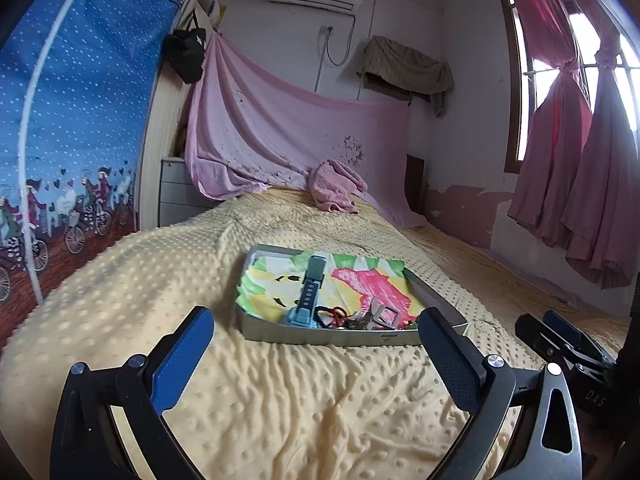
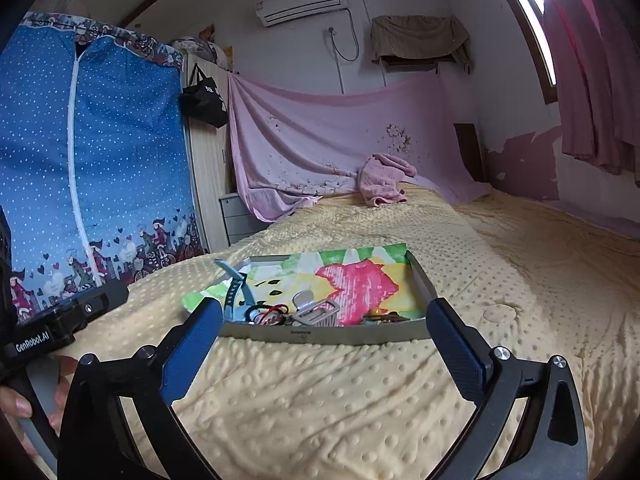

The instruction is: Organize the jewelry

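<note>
A shallow grey tray (image 1: 332, 336) is seen on the yellow dotted bedspread (image 1: 280, 400), lined with a brightly coloured cloth (image 1: 360, 280); the jewelry is heaped along the tray's near edge. A blue-grey watch (image 1: 308, 296) lies from the near-left corner toward the far edge, and in the right wrist view its strap is seen hanging over the left rim. Just beside it a tangle of red and black cords (image 1: 334, 316) and a silver buckle piece (image 1: 384, 314) are bunched, touching one another. The left gripper (image 1: 316, 354) and the right gripper (image 2: 324, 342) are both held spread wide, empty, short of the near edge. The step in hand is judged to be a first pick from the pile. It is probably done best if a single piece is isolated: the watch could be approached from above across its band, so the cords are not dragged along, and the cloth should be kept out of the pinch.
</note>
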